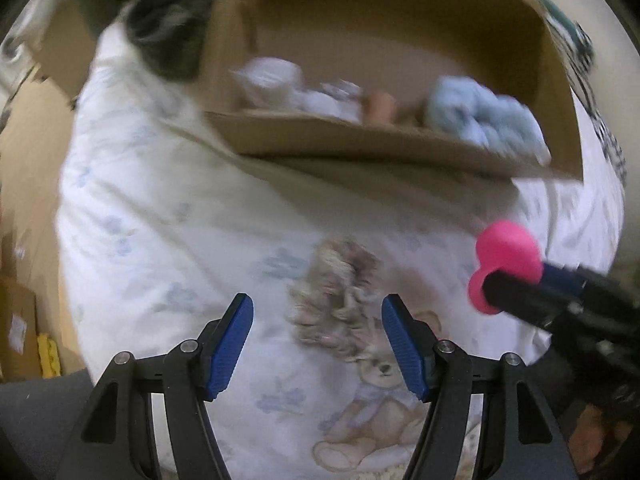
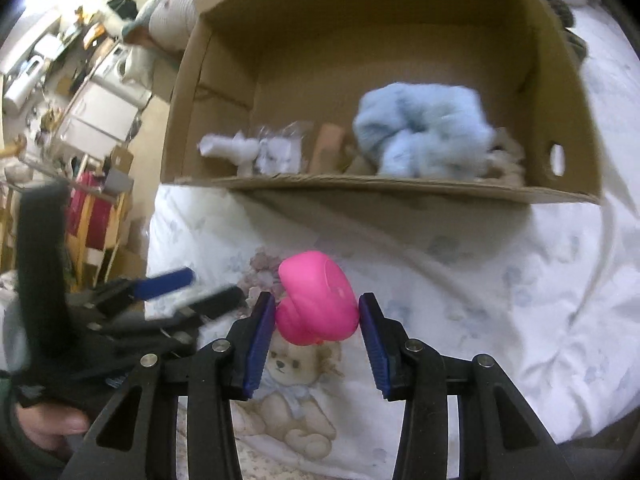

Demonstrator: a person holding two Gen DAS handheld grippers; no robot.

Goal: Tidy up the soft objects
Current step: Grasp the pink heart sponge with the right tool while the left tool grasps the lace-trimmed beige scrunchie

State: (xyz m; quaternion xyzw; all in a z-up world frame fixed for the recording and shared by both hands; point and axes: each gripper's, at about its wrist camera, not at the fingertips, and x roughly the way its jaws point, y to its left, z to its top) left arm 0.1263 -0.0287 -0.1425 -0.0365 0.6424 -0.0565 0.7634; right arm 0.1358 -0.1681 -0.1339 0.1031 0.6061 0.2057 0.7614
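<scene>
My right gripper (image 2: 318, 316) is shut on a pink soft rubbery toy (image 2: 316, 304) and holds it above the bed; the toy also shows in the left wrist view (image 1: 506, 260). My left gripper (image 1: 318, 320) is open and empty, above the quilt, with a fuzzy beige-brown soft thing (image 1: 336, 308) lying on the quilt between its fingers. An open cardboard box (image 2: 400, 188) stands ahead on the bed. It holds a light blue fluffy cloth (image 2: 424, 128), a white soft toy (image 2: 232, 148) and a few small items.
The bed has a white quilt (image 2: 500, 280) with teddy bear prints. A dark grey cloth (image 1: 172, 28) lies left of the box. More cardboard boxes (image 1: 24, 152) stand beside the bed at the left. A cluttered room with shelves (image 2: 80, 80) lies beyond.
</scene>
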